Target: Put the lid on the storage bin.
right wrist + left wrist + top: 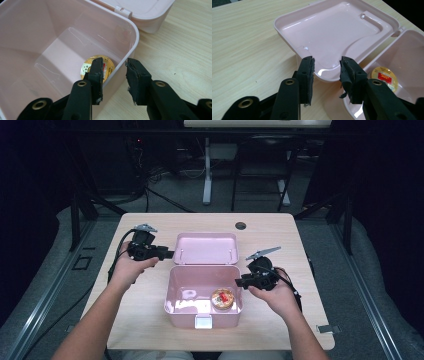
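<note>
On the bench [150, 320] in front of you a pink box [172, 290] is standing with its lid [206, 248] lying open and flat behind it, the inside of the lid facing up. Inside the box, in the corner at your right and near the front, a small round tin [222, 298] with a gold rim and a red label is resting on the floor of the box.

You are holding the left tongs [169, 254] at the left edge of the lid. In the left gripper view the left tongs [326, 67] are standing partly open, with the rim of the lid lying in the gap between the two pads — the pads are not pressing on it, and nothing is being held.

You are keeping the right tongs [239, 281] at the right wall of the box. In the right gripper view the right tongs [113, 67] are straddling this wall near its corner: one pad is hanging inside the box above the tin, the other outside over the wood. A gap is showing on both sides of the wall — so these tongs are also partly open and are gripping nothing.
</note>
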Demonstrator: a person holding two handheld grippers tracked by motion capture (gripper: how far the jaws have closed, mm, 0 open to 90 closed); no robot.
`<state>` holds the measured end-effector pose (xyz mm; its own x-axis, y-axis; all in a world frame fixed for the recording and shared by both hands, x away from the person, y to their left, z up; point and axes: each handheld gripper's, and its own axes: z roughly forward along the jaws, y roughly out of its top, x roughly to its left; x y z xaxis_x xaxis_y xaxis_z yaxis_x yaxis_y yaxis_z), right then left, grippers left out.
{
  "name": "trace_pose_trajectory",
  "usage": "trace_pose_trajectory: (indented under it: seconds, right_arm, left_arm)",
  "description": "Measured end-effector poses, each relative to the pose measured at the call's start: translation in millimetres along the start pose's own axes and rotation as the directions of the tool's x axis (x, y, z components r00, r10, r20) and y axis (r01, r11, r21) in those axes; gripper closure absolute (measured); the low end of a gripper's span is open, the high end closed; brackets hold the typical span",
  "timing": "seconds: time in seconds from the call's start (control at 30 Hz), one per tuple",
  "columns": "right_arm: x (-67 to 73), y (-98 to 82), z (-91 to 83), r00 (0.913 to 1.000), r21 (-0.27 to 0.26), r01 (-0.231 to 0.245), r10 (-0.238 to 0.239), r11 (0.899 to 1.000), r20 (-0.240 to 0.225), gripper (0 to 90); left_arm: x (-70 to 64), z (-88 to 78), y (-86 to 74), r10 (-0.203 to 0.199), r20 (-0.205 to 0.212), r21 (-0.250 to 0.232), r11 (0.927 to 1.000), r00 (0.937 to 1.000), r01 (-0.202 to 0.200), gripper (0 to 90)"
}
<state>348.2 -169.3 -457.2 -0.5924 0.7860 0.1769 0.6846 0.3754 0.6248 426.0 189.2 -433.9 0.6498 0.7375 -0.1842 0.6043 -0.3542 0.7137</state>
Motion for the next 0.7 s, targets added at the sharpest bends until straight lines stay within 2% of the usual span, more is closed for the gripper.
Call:
trace_pose_trajectory:
  seconds: [0.1,0.2,0.27,0.47,0.57,0.7]
  right_arm:
    - [0.1,0.0,0.1,1.0000,-0.001,0.000,0.000,1.000,0.002,66.2]
    - [0.0,0.0,0.4,1.0000,-0.001,0.000,0.000,1.000,0.000,66.1]
    - [0.1,0.0,0.7,1.0000,0.000,0.000,0.000,1.000,0.002,65.9]
    - [0.2,-0.2,1.3,1.0000,0.002,-0.001,0.001,1.000,0.002,65.5]
    - [0.1,-0.3,1.3,1.0000,0.002,-0.004,0.004,1.000,0.000,65.4]
    - [-0.2,-0.4,1.4,1.0000,0.000,-0.003,0.003,1.000,-0.003,65.5]
  left_arm:
    - [3.3,0.7,4.2,-0.016,-0.002,-0.002,0.9999,0.9999,0.016,60.8]
    - [3.5,2.6,9.9,-0.023,-0.013,-0.002,0.9997,0.9997,0.023,52.9]
    - [3.0,4.0,14.0,-0.019,-0.018,-0.007,0.9998,0.9997,0.019,52.9]
    - [6.2,12.5,24.0,-0.079,-0.017,0.025,0.9965,0.9967,0.080,55.7]
    - [7.7,17.2,27.6,-0.083,-0.033,0.023,0.9962,0.9960,0.084,55.2]
    - [9.3,22.0,31.9,-0.124,-0.017,0.000,0.9923,0.9921,0.124,45.5]
